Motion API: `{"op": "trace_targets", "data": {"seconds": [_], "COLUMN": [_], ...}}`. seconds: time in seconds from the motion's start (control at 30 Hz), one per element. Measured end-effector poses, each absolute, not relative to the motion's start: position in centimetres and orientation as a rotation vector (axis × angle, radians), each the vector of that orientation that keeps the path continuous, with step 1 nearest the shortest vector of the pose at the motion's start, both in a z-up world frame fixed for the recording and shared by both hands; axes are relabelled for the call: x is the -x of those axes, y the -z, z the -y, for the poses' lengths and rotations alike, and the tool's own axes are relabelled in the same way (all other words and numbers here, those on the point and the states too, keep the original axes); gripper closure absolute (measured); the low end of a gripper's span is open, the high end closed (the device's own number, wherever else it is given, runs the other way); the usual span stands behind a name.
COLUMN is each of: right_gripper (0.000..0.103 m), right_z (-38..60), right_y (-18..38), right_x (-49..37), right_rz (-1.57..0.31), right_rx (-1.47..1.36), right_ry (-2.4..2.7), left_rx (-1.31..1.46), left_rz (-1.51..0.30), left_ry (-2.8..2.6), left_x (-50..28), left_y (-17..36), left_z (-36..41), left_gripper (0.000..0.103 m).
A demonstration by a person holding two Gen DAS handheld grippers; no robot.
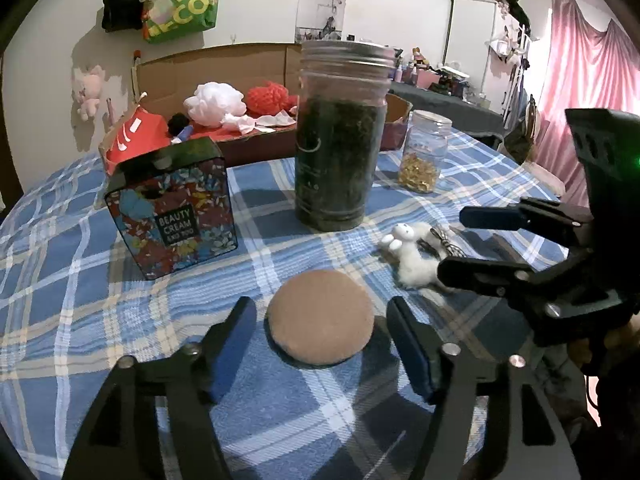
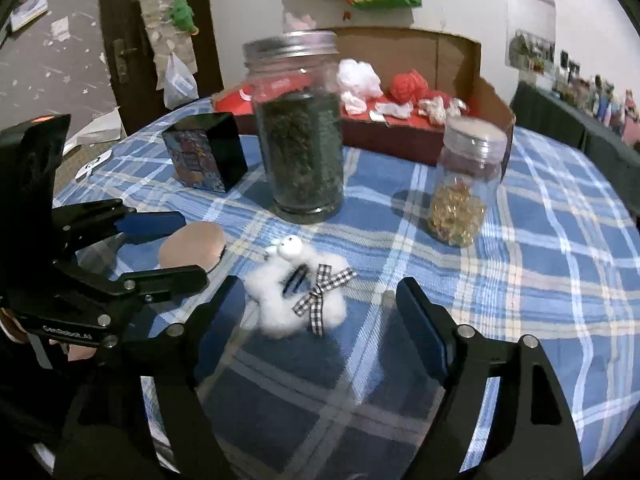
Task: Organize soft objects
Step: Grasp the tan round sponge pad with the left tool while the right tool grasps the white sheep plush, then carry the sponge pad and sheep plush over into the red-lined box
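A round tan powder puff (image 1: 320,320) lies flat on the blue plaid tablecloth between the fingers of my left gripper (image 1: 320,307), which is open with a gap on each side. In the right wrist view, a fluffy white plush toy (image 2: 280,304) with a checked bow lies on the cloth between the fingers of my right gripper (image 2: 320,285), also open. The left finger stands close beside the toy. Each gripper shows in the other's view: the right gripper (image 1: 451,242) by the plush toy (image 1: 412,264), the left gripper (image 2: 195,245) around the puff (image 2: 192,246).
A tall jar of dark leaves (image 1: 336,152) stands mid-table. To its right is a small jar with gold bits (image 1: 424,156), to its left a floral "Beauty Cream" tin (image 1: 176,208). Behind, an open cardboard box (image 1: 256,148) holds a white loofah (image 1: 216,104) and a red loofah (image 1: 268,98).
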State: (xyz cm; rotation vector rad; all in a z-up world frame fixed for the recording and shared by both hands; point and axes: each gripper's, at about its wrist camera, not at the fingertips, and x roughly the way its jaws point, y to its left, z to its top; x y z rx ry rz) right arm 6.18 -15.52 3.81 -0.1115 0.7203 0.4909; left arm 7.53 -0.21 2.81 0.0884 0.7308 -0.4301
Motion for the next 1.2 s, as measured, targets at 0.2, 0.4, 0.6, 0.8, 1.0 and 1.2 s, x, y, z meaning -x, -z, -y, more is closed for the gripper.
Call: {"op": "trace_targets", "data": {"seconds": [0.2,0.4,0.6,0.8,1.0,1.2], "right_gripper": [0.026,0.057,0.061,0.061,0.061,0.061], "right_z": [14.0,12.9,13.9,14.7,16.2,18.2], "right_y": [-3.0,-2.4,-2.9,-3.5,-3.9,-4.3], "right_x": [-6.1,-5.4,-5.5,-5.5,-5.5,-5.6], "right_rz": [-0.707,-0.677,-0.673,-0.672,-0.683,-0.694], "right_rx": [0.204,0.244,0.177,0.149,0.128,0.103], "right_ry": [-0.479,-0.506,-0.514,-0.497,-0.458,-0.417], "left_rx": [-0.095,-0.12,-0.128,-0.112,-0.073,-0.06], "left_rz": [-0.728,-0.717,-0.699,-0.696,-0.713,-0.707], "left_ry": [0.425,0.431,0.463,0.457,0.409,0.342], "left_x": [-7.6,-7.5,-7.1,-7.2,-7.5,-7.3], "left_y": [-2.7,-2.6,-3.1,-3.4,-3.7,-4.3], "left_z": [0.2,0.6,1.0,0.7,-1.2,-3.8], "left_gripper": [0.034,0.057,0.059,0.059,0.059,0.059]}}
